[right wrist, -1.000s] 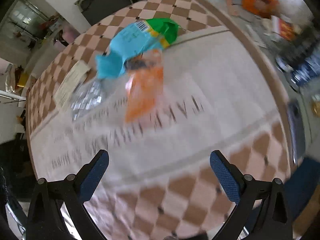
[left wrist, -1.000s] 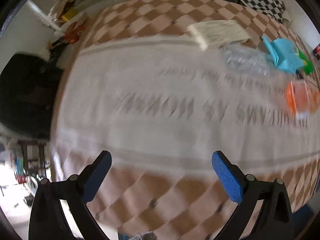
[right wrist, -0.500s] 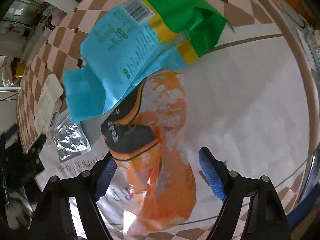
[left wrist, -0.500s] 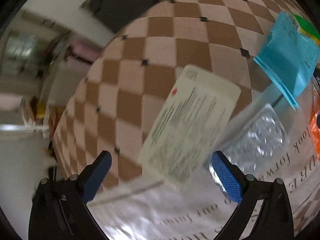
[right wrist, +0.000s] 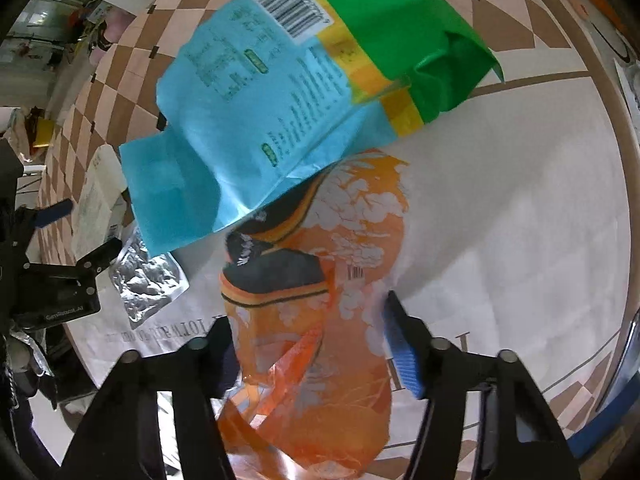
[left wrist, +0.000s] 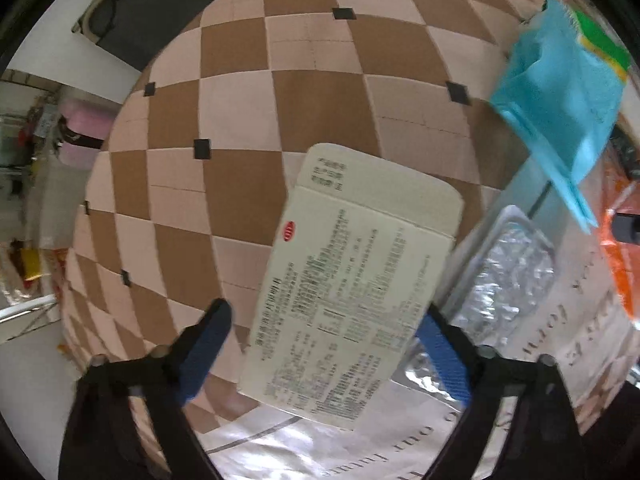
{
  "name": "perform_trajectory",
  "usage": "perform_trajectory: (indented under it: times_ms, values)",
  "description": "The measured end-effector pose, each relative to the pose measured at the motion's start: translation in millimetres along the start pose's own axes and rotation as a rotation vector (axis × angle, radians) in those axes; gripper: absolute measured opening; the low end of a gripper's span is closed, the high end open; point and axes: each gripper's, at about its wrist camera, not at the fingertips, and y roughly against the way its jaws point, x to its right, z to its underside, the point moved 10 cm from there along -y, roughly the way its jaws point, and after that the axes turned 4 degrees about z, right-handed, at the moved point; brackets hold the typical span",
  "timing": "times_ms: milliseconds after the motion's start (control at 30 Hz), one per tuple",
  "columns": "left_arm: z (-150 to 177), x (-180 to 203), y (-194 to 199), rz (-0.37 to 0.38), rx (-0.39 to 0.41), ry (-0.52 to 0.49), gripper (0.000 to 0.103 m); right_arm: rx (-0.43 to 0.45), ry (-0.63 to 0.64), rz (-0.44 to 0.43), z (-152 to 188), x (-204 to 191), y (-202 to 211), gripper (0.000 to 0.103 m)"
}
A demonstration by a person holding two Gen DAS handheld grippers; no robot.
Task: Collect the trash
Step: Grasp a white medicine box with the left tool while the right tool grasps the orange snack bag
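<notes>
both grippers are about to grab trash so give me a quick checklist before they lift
1. Flattened cream cardboard medicine box lies between the fingers of the left gripper, whose jaws are closing: ok.
2. Left pads pressing the box on both sides: not ok; a gap shows at the left finger.
3. Crinkled silver foil blister sheet clear of the left grip: cannot tell; it lies right by the right finger.
4. Crumpled orange plastic snack bag lies between the fingers of the right gripper, also closing: ok.
5. Blue and green snack bag clear of the orange one: not ok; it overlaps its far end.
</notes>
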Motion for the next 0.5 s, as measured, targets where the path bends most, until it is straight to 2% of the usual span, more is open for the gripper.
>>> perform_trajectory:
  times_ms: [33, 200, 400, 500]
  values:
    - [2, 1, 1, 0.018, 0.003, 0.000, 0.078, 0.001, 0.000, -0.003, 0, -1, 0, 0.053]
    - [7, 10, 5, 0.000, 0.016, -0.002, 0.077, 0.014, 0.024, -0.011, 5, -15, 2, 0.032]
    - [21, 11, 33, -0.023, 0.081, 0.055, 0.077, 0.062, 0.039, -0.025, 9, -27, 15, 0.027]
    - [35, 29, 60, -0.041, 0.131, 0.117, 0.077, 0.080, 0.044, -0.037, 19, -21, 30, 0.026]
